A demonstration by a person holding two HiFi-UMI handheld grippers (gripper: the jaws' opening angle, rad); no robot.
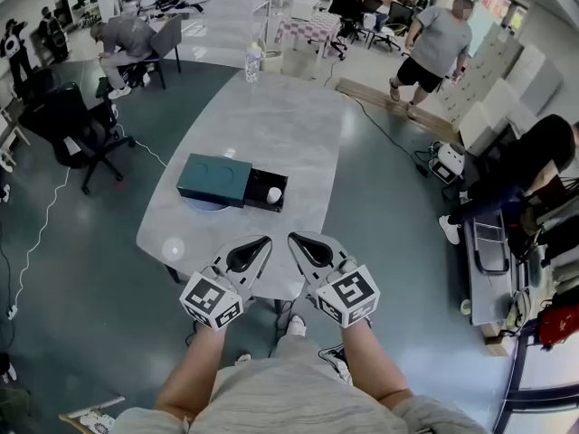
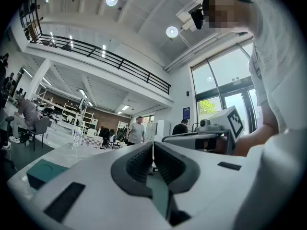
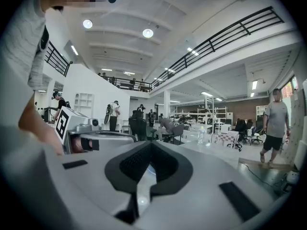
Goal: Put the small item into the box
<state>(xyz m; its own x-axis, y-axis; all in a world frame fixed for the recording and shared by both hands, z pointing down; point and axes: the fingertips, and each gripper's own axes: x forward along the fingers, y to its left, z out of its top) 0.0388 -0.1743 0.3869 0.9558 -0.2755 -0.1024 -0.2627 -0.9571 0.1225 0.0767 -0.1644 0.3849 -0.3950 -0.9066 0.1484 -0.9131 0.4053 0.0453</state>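
Observation:
A teal box [image 1: 213, 180] lies on the grey table [image 1: 298, 134], and its black drawer [image 1: 264, 191] is slid out to the right. Inside the drawer rests a small white round item [image 1: 274, 194]. My left gripper [image 1: 264, 241] and right gripper [image 1: 293, 238] hover side by side over the table's near edge, well short of the box. Both are shut with nothing between the jaws. In the left gripper view the jaws [image 2: 153, 145] meet, and the teal box [image 2: 45, 171] shows at lower left. The right gripper's jaws [image 3: 151, 144] also meet in its own view.
A clear bottle [image 1: 253, 62] stands at the table's far end. A black office chair [image 1: 68, 125] sits left of the table, with a cable on the floor beside it. People stand and sit around the room, one [image 1: 439, 43] walking at the back right.

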